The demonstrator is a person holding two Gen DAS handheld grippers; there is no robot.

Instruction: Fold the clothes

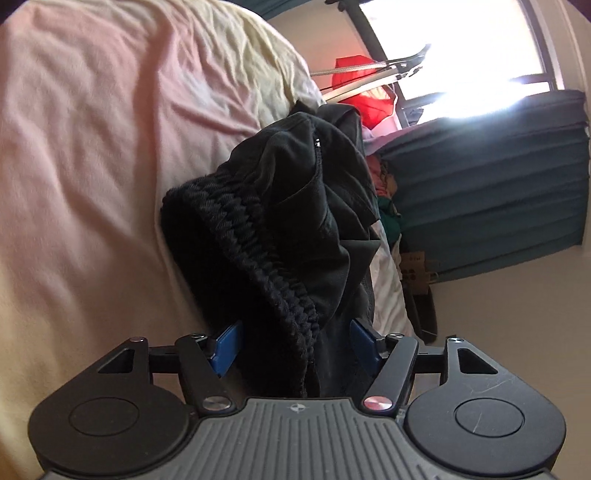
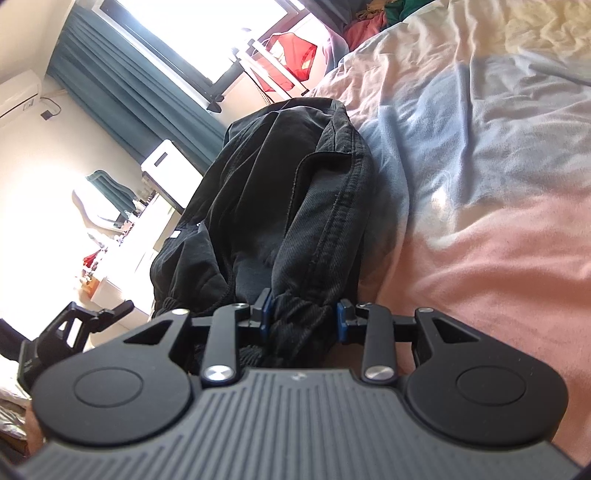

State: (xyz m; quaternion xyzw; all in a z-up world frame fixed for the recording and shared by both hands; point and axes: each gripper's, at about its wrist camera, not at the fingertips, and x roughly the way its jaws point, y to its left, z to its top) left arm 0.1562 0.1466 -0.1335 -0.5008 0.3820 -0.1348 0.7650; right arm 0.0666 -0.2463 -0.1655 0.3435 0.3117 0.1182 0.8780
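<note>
A black garment with a ribbed elastic waistband lies bunched on the pink and cream bedsheet. My left gripper holds its blue pads on either side of the waistband, with a thick bunch of cloth between them. In the right wrist view the same black garment hangs in folds, and my right gripper is shut on a gathered ribbed part of it. My left gripper shows at the lower left of that view.
The bed's sheet fills the right of the right wrist view. Teal curtains, a bright window, a drying rack with a red garment, a pile of clothes and white furniture stand beyond the bed.
</note>
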